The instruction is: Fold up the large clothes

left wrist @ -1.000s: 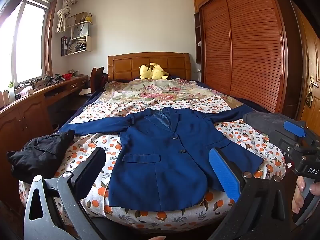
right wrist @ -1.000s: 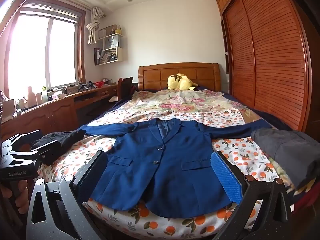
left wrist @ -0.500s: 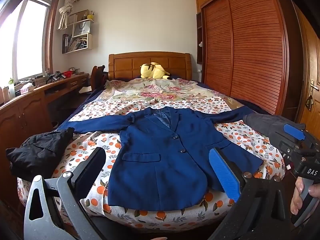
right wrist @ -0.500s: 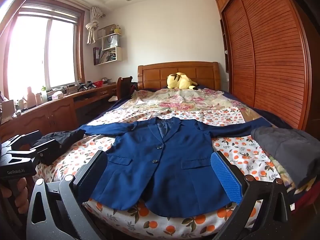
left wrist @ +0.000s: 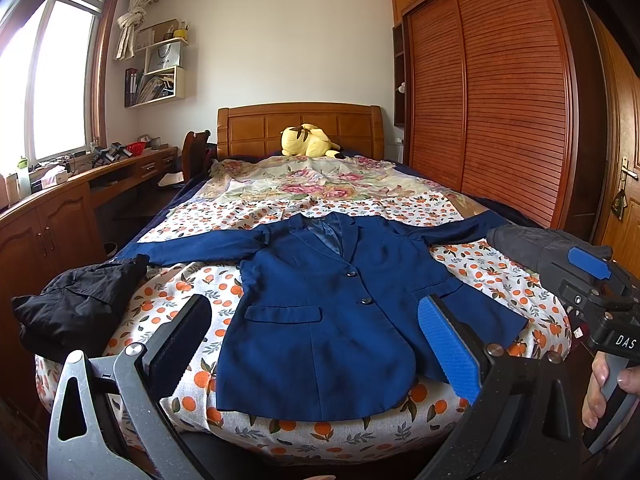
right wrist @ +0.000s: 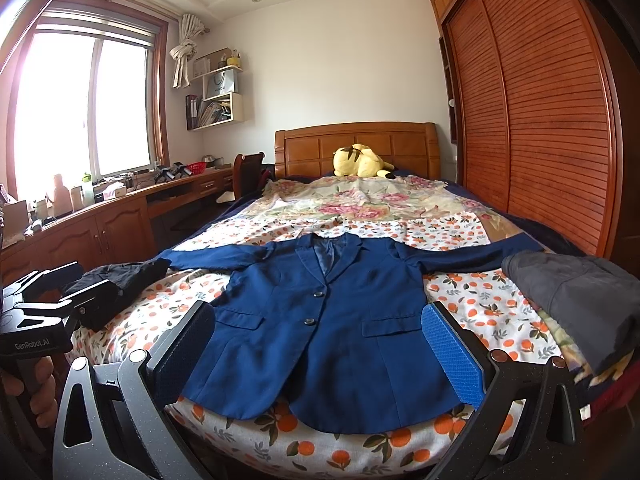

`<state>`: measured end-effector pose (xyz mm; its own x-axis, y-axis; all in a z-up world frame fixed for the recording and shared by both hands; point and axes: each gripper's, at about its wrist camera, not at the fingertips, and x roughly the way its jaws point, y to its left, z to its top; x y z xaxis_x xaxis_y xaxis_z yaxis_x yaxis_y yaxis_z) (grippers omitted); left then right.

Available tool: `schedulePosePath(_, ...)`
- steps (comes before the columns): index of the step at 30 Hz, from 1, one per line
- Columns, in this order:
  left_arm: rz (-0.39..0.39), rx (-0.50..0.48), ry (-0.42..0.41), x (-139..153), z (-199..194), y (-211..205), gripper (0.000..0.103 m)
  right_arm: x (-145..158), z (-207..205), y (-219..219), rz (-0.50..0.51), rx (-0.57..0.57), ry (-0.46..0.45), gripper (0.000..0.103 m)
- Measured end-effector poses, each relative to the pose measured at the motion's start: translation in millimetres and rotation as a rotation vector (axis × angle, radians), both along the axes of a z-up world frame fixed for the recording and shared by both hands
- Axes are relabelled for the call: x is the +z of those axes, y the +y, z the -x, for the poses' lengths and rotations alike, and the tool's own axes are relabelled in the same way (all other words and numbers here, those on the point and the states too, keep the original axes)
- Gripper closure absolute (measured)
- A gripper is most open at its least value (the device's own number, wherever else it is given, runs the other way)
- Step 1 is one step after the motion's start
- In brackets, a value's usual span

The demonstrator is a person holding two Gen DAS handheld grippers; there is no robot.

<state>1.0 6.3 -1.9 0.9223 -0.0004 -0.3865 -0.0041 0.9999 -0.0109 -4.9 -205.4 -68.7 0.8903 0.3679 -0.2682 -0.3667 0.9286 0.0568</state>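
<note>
A navy blue blazer [left wrist: 340,312] lies flat, front up, across the foot end of the bed [left wrist: 280,436], on a sheet printed with oranges. It is buttoned with two dark buttons, its lapels open on a paler blue lining, and a flap pocket sits on each side. Both sleeves are spread straight out to the bed's edges. The cloth looks smooth and matte, with a neat straight hem.

The end of one sleeve disappears behind a crumpled black garment [left wrist: 80,308] at one edge of the bed; the other runs behind a folded grey garment [right wrist: 580,296] at the opposite edge. The hem is partly screened by the fingers of each tool.

The left hand-held gripper [left wrist: 316,344] has its jaws wide apart and grips nothing, poised short of the hem. The right hand-held gripper [right wrist: 320,344] is likewise spread wide and empty. One finger pad on each is ribbed blue, the other dark.

A yellow plush toy [left wrist: 310,146] rests against the wooden headboard [left wrist: 260,124].
</note>
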Motion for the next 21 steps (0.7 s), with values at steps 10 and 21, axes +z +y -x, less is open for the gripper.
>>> schedulePosePath(10,0.001,0.001,0.0,0.0,-0.5,-0.3,0.0,-0.1,-0.1,-0.4,-0.001,0.001,-0.002,0.0)
schedulePosePath(21,0.0,0.0,0.002,-0.9,-1.5,-0.3,0.0,-1.6,0.4,0.7,-0.001,0.001,0.002,0.0)
